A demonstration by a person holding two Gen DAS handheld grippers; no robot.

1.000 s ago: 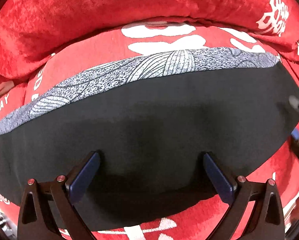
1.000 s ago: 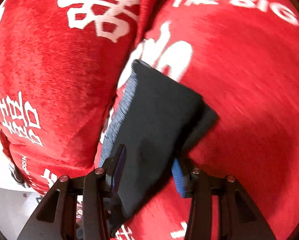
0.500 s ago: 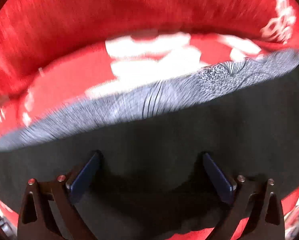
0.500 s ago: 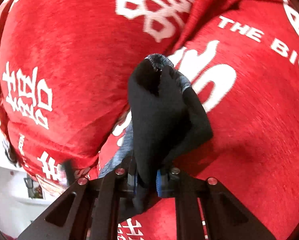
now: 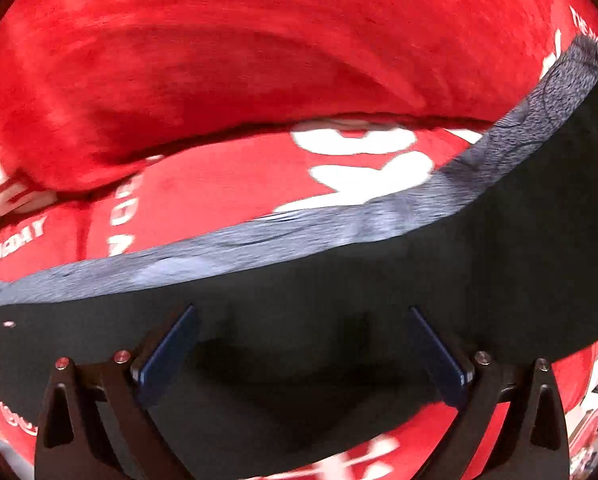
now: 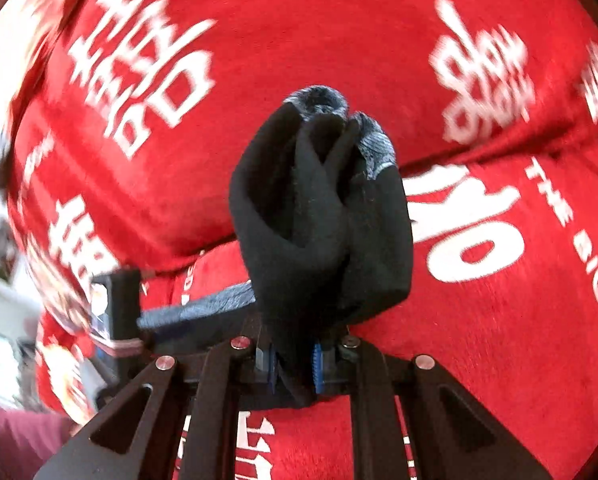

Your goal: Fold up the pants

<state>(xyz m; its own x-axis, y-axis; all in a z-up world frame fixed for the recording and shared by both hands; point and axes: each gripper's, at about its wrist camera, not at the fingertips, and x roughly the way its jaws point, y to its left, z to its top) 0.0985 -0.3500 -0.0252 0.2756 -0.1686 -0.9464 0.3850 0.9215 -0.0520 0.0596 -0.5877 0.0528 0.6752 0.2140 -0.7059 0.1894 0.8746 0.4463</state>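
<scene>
Black fabric of the pants (image 6: 323,216) bunches between the blue pads (image 6: 318,364) of the right gripper (image 6: 293,366), whose jaws are pinched tight on it — folds and a grey patterned band rise just ahead of the tips. Beneath the left gripper (image 5: 299,344), jaws spread wide, the pants (image 5: 339,296) stretch across the red blanket (image 5: 219,60) — the grey band (image 5: 259,248) lies just beyond its fingertips.
</scene>
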